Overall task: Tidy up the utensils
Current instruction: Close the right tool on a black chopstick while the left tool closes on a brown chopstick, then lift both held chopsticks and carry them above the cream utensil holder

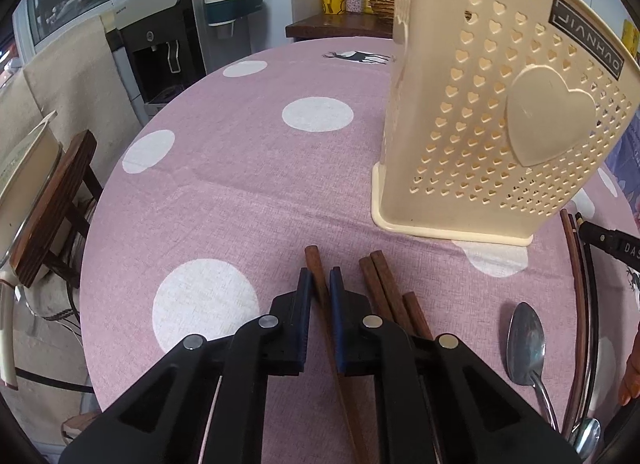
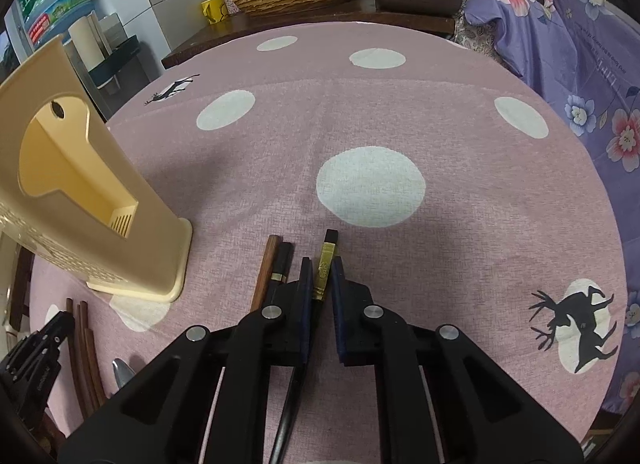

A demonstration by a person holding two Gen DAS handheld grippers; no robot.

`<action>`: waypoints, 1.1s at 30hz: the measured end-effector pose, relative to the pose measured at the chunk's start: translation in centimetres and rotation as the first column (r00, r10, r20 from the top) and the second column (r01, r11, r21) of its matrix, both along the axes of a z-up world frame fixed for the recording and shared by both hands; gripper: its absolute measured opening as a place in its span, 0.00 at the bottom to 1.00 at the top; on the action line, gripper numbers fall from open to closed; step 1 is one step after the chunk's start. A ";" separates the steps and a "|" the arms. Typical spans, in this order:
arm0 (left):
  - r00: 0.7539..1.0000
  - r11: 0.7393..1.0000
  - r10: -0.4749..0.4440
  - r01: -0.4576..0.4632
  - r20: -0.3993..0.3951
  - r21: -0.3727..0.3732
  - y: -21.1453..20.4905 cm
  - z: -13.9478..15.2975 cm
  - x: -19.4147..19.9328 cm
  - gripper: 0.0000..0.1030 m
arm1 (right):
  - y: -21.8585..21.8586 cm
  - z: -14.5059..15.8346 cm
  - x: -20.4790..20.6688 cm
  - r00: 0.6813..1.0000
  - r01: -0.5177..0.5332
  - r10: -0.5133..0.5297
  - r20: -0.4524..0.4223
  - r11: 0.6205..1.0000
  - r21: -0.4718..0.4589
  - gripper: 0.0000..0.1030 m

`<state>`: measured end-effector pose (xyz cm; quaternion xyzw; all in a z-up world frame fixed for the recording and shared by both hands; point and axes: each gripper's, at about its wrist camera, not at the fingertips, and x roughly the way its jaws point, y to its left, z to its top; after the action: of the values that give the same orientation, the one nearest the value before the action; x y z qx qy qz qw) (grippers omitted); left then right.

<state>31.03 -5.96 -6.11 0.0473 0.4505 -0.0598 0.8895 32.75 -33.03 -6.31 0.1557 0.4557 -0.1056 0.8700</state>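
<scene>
Early stage: nothing had gone into the cream holder (image 1: 496, 112) as far as I could see; its side opening in the right wrist view showed empty, though the top was out of frame.

Your left hand-held gripper (image 1: 320, 284) was clamped on one brown wooden chopstick (image 1: 314, 264), pinched near its far end, stick running back under the jaws. Three more brown chopsticks (image 1: 384, 288) lay flat on the surface (image 1: 240, 168) just right of it, untouched. A metal spoon (image 1: 526, 344) sat further right, near edge, with a second spoon bowl (image 1: 588, 434) below it.

Your right hand-held gripper (image 2: 322, 276) was closed on a black chopstick with a gold band (image 2: 326, 264), gripped at the band. Beside it on the left lay a brown chopstick (image 2: 266, 268) and another black one (image 2: 282, 264), both on the surface.

Holder stood upright between the two grippers, far of both piles, close to them.

So: two sticks gripped, neither visibly lifted clear. Left to do, in my read: both carried to the holder, then the remaining sticks and both spoons.
</scene>
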 end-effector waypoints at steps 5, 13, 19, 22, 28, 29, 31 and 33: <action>1.000 1.000 -0.014 0.014 -0.007 -0.023 0.1 0.1 0.5 0.09 | -0.1 0.0 0.1 1.000 -0.010 0.009 0.017 1.000 0.023 0.09; 1.000 0.992 -0.013 0.015 0.016 -0.126 1.2 1.5 0.8 0.08 | 0.9 2.8 -1.4 0.988 -0.053 0.058 0.145 0.998 -0.037 0.09; 0.991 0.979 -0.019 0.045 0.129 -0.201 2.2 5.9 -0.8 0.08 | 1.3 6.9 -3.7 0.954 -0.090 0.104 0.280 0.994 -0.063 0.08; 0.980 0.969 -0.014 0.062 0.199 -0.239 2.8 8.6 -1.8 0.08 | 1.5 9.3 -5.2 0.929 -0.123 0.140 0.342 0.990 -0.071 0.08; 0.946 0.962 -0.007 0.095 0.324 -0.257 3.4 13.0 -3.3 0.08 | 1.9 13.4 -7.6 0.882 -0.183 0.205 0.425 0.979 -0.091 0.08; 0.942 0.962 -0.007 0.098 0.336 -0.254 3.4 13.5 -3.5 0.08 | 1.8 13.8 -7.9 0.878 -0.189 0.210 0.430 0.978 -0.091 0.07; 0.940 0.958 -0.014 0.111 0.341 -0.264 3.8 14.2 -3.7 0.08 | 1.5 14.5 -8.3 0.872 -0.201 0.215 0.440 0.977 -0.079 0.07; 0.939 0.954 -0.019 0.121 0.344 -0.276 4.2 14.7 -3.9 0.08 | 1.5 15.0 -8.7 0.867 -0.218 0.228 0.443 0.973 -0.074 0.07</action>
<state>27.15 -1.77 8.62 -0.0593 0.2755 -0.1487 0.9479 24.05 -31.55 8.71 0.1129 0.2566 0.0294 0.9595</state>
